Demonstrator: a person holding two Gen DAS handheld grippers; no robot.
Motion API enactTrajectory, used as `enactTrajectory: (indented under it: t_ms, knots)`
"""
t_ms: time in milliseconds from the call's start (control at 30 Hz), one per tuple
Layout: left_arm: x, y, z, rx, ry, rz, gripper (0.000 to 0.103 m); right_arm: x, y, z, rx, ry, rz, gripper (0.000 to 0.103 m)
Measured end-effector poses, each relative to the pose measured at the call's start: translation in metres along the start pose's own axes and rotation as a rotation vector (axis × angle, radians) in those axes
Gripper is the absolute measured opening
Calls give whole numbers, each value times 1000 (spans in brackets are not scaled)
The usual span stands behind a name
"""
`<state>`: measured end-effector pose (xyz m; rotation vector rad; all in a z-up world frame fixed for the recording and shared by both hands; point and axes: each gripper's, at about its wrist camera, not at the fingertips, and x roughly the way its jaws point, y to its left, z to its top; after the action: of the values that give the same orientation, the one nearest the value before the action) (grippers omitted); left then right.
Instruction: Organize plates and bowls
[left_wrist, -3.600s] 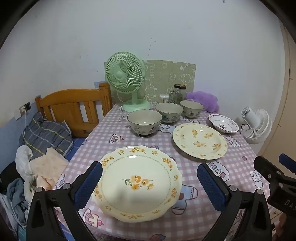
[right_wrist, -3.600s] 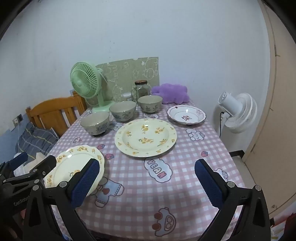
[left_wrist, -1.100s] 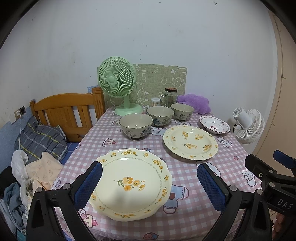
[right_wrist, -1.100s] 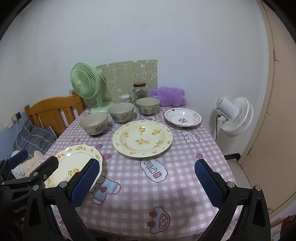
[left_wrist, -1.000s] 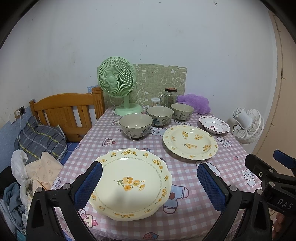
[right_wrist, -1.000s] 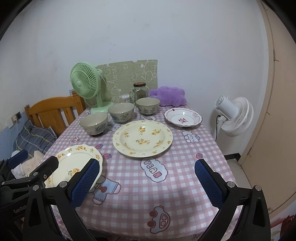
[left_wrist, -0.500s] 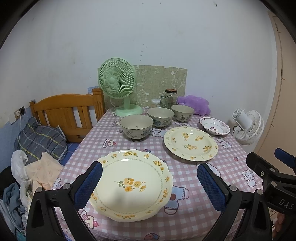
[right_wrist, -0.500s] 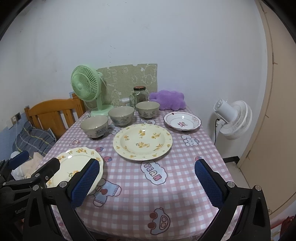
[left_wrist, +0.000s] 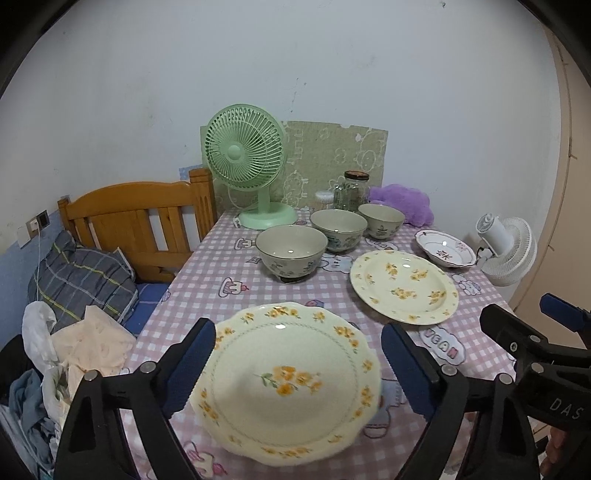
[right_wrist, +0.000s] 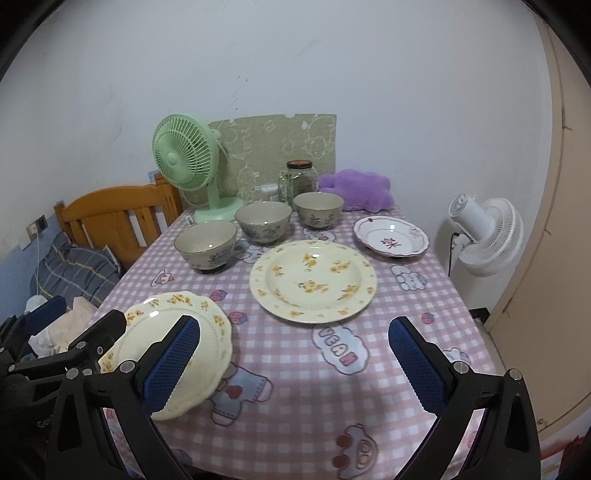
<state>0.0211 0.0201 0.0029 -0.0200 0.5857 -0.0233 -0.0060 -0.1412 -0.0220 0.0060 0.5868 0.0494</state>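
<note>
A scalloped cream plate with yellow flowers (left_wrist: 288, 387) lies at the table's near left corner. My left gripper (left_wrist: 298, 328) hovers over its near side. Its jaws are closing, the plate's rim shows close inside both pads, and no pad presses on it. The same plate (right_wrist: 207, 325) lies left of my right gripper (right_wrist: 291, 325), which is open and empty over the cloth. Beyond it sit a round flowered deep plate (right_wrist: 314, 280) and a small white plate with a red motif (right_wrist: 391, 236). Three grey bowls (left_wrist: 291, 251) (left_wrist: 338, 229) (left_wrist: 380, 219) stand in a row behind.
The table wears a pink checked cloth (right_wrist: 295, 387). At its far end stand a green fan (left_wrist: 243, 155), a glass jar (left_wrist: 351, 190) and a purple plush (left_wrist: 402, 203). A white fan (left_wrist: 506, 254) stands off the right side. A wooden headboard (left_wrist: 136, 221) and piled clothes (left_wrist: 81, 332) are on the left.
Both grippers have come forward toward the table, so the dishes look larger. The left jaws have narrowed around the scalloped plate. No dish has moved.
</note>
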Motion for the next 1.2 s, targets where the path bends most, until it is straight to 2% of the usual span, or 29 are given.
enactTrajectory:
  t_ms: [300, 667, 900, 1000, 1067, 1200]
  knots:
    - [44, 39, 6, -4, 86, -13, 81, 47, 40, 9, 7, 79, 23, 95]
    - [113, 76, -15, 18, 283, -25, 73, 129, 85, -9, 17, 274, 20, 82]
    - [142, 91, -28, 18, 376, -44, 72, 167, 97, -29, 19, 397, -25, 78]
    - [153, 95, -31, 25, 414, -61, 66, 176, 97, -35, 26, 435, -56, 75]
    - [163, 95, -32, 35, 450, -77, 55, 182, 98, -39, 36, 466, -63, 68]
    - [167, 98, -33, 52, 458, -137, 54, 188, 102, -45, 38, 502, -79, 63]
